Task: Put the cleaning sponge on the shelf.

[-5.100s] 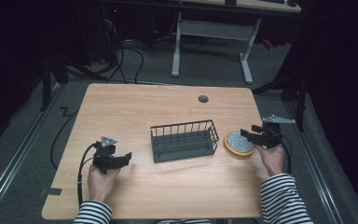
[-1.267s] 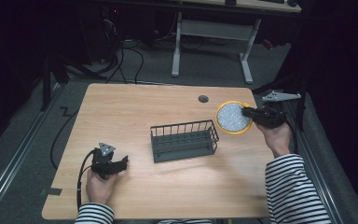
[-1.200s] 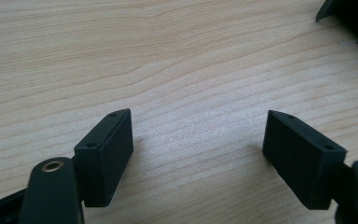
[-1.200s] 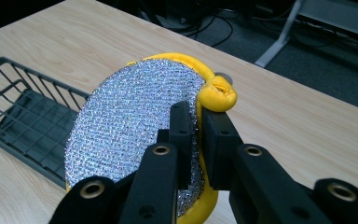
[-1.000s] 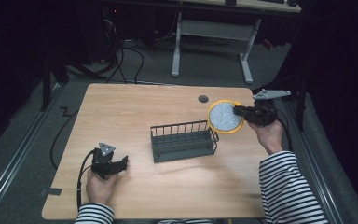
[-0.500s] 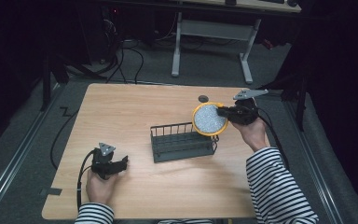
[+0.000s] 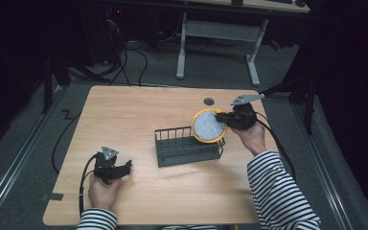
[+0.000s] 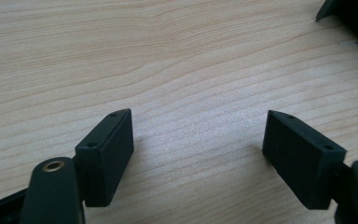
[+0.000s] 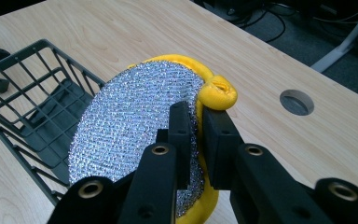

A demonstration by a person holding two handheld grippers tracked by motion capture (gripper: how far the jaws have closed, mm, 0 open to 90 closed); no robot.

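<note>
Your right gripper (image 7: 222, 116) pinches the rim of the yellow scrubber (image 7: 208, 125), held tilted above the wire basket's (image 7: 188, 146) 2 o'clock corner. Your left gripper (image 7: 123, 168) rests on the table (image 7: 139, 108) at 7 o'clock, jaws wide apart, holding nothing.

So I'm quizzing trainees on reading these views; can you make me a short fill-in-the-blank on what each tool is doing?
1. The right tool is shut on the yellow-rimmed ____.
2. The scouring pad hangs above the right end of the wire ____.
3. The left tool has its jaws ____, with nothing between them.

Missing words: scouring pad; basket; open
</note>
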